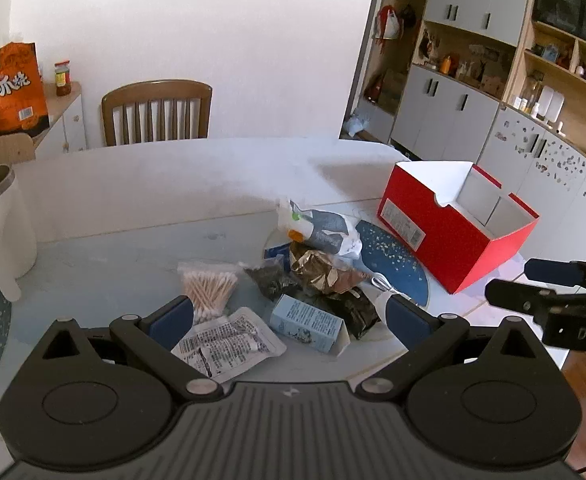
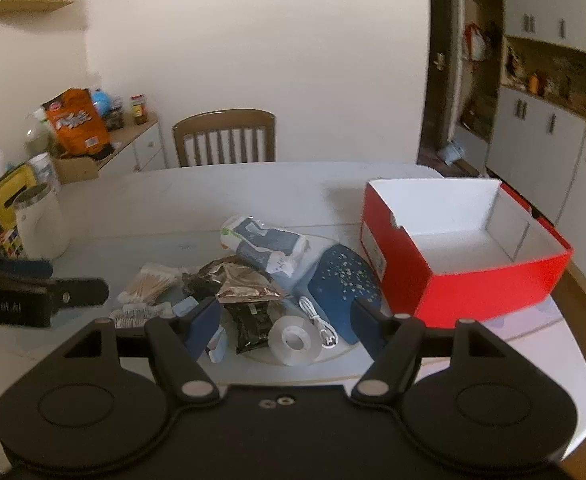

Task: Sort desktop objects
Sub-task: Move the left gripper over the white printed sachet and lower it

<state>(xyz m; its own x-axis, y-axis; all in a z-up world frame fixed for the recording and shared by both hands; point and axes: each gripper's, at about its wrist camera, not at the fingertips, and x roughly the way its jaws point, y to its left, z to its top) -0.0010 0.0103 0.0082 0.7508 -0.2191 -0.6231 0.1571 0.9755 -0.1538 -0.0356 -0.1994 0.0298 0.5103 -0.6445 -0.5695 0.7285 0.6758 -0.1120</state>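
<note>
Table (image 1: 133,208); both tongs (image 1: 289,320) wide, empty.

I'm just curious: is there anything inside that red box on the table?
The red box looks empty: white walls, a bare white floor and a divider at its far end. Its near red wall hides the nearest strip of floor.

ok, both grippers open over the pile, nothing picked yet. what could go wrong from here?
1. The pile is overlapped: the foil pouch lies on the dark packet, so grabbing one may drag the other.
2. The tape roll and white cable sit near the table edge and could be knocked off.
3. The red box sits near the table's corner; a bump might shift it.
</note>
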